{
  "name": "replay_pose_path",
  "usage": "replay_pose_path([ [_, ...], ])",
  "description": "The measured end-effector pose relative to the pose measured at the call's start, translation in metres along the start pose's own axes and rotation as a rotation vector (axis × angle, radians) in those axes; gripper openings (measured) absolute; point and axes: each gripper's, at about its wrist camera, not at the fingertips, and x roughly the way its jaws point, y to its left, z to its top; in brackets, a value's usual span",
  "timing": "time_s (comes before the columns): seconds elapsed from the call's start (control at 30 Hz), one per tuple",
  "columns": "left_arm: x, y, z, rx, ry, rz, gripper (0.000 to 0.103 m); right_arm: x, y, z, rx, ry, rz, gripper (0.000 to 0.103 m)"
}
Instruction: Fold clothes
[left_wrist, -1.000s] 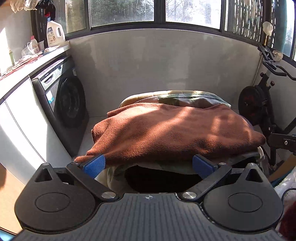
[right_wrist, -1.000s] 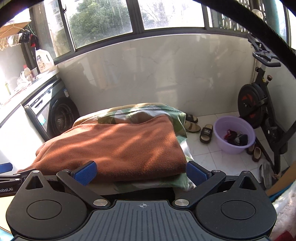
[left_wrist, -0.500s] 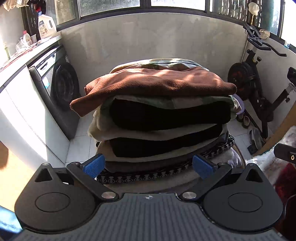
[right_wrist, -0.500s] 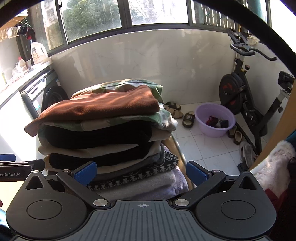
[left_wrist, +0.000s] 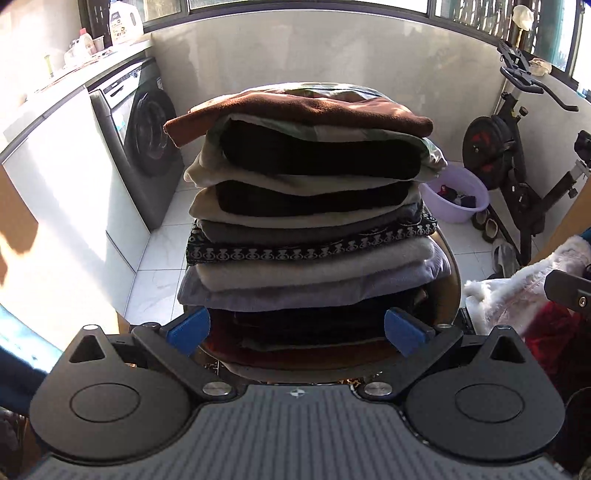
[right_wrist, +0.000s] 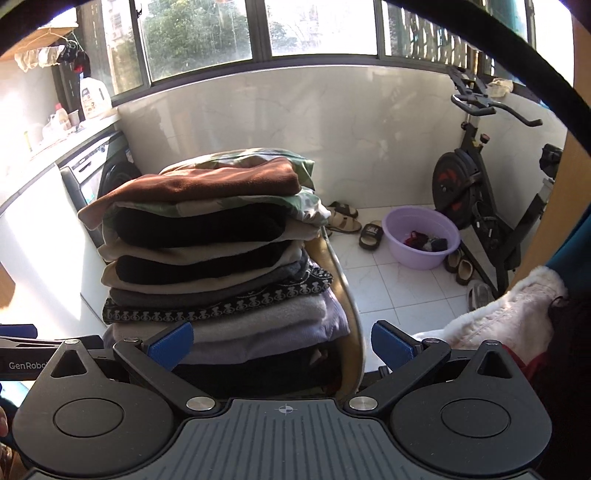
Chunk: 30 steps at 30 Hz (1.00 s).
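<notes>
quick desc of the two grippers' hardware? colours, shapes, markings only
Both look identical: the left gripper and right gripper each have a ribbed grey base plate with a small crosshair mark, two black rounded housings with circular recesses and triangular cutouts, black link bars on silver pivot screws, and blue pads on the jaws. White "GenRobo" lettering shows on the left gripper's side in the right wrist view. No cables or sleeves visible.

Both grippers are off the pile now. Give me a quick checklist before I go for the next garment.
1. Left gripper open, empty: ok.
2. Right gripper open, empty: ok.
3. Brown top flat on the stack: ok.
4. Stack upright: ok, though edges are uneven.
5. Next garment: white fleece lies unfolded on the right: ok.
6. Stack's support underneath steady: cannot tell, mostly hidden.
</notes>
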Motion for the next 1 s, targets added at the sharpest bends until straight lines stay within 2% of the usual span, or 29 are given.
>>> replay_pose_path([
  [0.3,-0.069,-0.031,-0.078,-0.097,0.002,0.012,0.103,-0.084,-0.039,-0.064,-0.021,-0.012,0.026,0.102],
  [0.47,-0.093,-0.049,-0.115,-0.101,0.026,0.005,0.103,-0.117,-0.052,-0.095,-0.029,-0.009,0.044,0.102],
  [0.6,-0.102,-0.056,-0.128,-0.099,0.043,0.045,0.103,-0.131,-0.057,-0.111,-0.036,0.008,0.043,0.102],
  [0.73,-0.103,-0.056,-0.132,-0.126,0.057,0.041,0.103,-0.145,-0.062,-0.122,-0.034,0.009,0.038,0.102],
  [1.0,-0.109,-0.058,-0.137,-0.102,0.064,0.043,0.103,-0.159,-0.068,-0.124,0.016,-0.024,0.025,0.102],
])
